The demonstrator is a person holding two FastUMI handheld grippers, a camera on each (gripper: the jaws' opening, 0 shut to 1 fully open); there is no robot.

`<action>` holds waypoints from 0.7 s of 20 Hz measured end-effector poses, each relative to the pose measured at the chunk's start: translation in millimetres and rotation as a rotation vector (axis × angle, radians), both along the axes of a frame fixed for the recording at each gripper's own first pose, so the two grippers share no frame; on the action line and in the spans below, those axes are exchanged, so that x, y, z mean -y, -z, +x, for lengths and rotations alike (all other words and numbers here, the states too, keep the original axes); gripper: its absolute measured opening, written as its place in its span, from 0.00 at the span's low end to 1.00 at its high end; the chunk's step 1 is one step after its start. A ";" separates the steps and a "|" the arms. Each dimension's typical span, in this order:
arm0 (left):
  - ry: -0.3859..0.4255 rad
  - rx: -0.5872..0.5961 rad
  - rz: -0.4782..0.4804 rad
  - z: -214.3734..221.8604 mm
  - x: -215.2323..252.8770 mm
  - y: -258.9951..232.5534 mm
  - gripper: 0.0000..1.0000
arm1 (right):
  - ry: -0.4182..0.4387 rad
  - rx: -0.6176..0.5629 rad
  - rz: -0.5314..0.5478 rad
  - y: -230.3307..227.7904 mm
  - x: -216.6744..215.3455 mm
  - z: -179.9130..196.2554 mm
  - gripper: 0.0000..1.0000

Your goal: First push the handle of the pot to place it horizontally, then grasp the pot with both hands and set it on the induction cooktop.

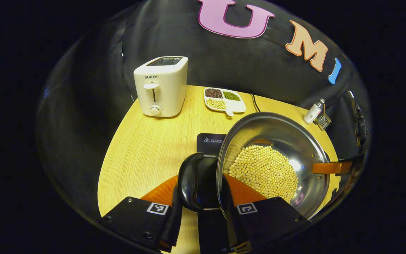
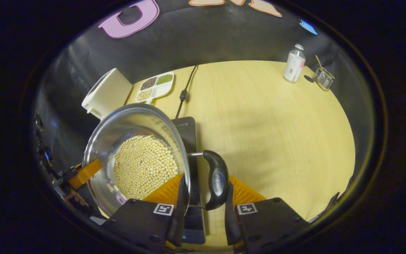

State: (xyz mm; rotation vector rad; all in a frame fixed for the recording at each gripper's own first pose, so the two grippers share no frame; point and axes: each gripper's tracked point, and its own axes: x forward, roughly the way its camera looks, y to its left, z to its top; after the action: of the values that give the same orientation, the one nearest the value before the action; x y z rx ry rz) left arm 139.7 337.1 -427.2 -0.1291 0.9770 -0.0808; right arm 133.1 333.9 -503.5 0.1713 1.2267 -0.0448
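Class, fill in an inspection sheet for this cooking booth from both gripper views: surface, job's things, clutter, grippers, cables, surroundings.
Surface: wooden table, pale, round-edged.
Job's things: steel pot holding pale beans, above the black cooktop; black side handles at opposite rims.
Clutter: white toaster; divided dish of beans; white bottle; small wire holder.
Grippers: left gripper closed around one handle; right gripper closed around the other.
Cables: black cord running from the cooktop to the table's back edge.
Surroundings: black cloth wall.

open table [image 2: 277, 134] right of the cooktop [image 2: 185, 128]; toaster [image 1: 160, 86] stands far left.
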 end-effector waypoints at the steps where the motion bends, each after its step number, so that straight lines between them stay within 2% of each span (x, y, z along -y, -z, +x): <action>1: -0.001 -0.003 0.009 -0.1 -0.2 -0.6 0.56 | 0.001 -0.005 0.004 0.8 0.3 -0.2 0.46; 3: 0.011 -0.083 0.032 -11.4 2.2 11.7 0.61 | 0.007 -0.019 0.014 1.8 1.1 1.1 0.48; 4: 0.016 -0.150 0.021 -25.1 7.9 17.7 0.67 | 0.012 -0.031 0.016 0.9 1.8 0.9 0.50; 5: 0.004 -0.157 0.000 -27.8 13.0 18.4 0.72 | 0.015 -0.039 0.021 0.1 1.7 -2.6 0.55; 6: -0.017 -0.126 -0.014 -24.7 13.6 14.3 0.71 | 0.013 -0.038 0.022 -1.9 1.5 -2.0 0.61; 7: -0.041 -0.098 -0.005 -21.7 8.5 10.2 0.72 | 0.008 -0.024 0.028 -6.5 -0.1 -1.9 0.62; 8: -0.052 -0.087 0.010 -26.1 4.0 6.6 0.70 | 0.000 -0.008 0.030 -10.5 -0.3 -2.2 0.64; 9: -0.055 -0.089 0.025 -30.5 0.2 3.8 0.75 | -0.006 0.002 0.028 -14.3 1.3 -5.0 0.77; 10: -0.054 -0.097 0.039 -35.6 -3.2 0.4 0.78 | -0.012 0.006 0.024 -16.8 3.4 -6.9 0.81; 11: -0.064 -0.085 0.046 -36.0 -5.1 -2.6 0.88 | -0.017 0.006 0.029 -19.8 3.9 -10.6 0.82; 12: -0.074 -0.076 0.049 -38.2 -6.1 -6.8 0.93 | -0.017 0.006 0.040 -22.2 4.0 -12.7 0.83; 14: -0.093 -0.063 0.063 -43.5 -6.7 -12.3 0.94 | -0.013 0.017 0.050 -27.6 7.4 -16.0 0.94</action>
State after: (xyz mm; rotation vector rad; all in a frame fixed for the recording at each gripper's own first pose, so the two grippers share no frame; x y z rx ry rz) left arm 96.2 343.9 -414.9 -0.1194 1.0336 0.0395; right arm 117.1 326.5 -475.8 0.2068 1.2124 -0.0009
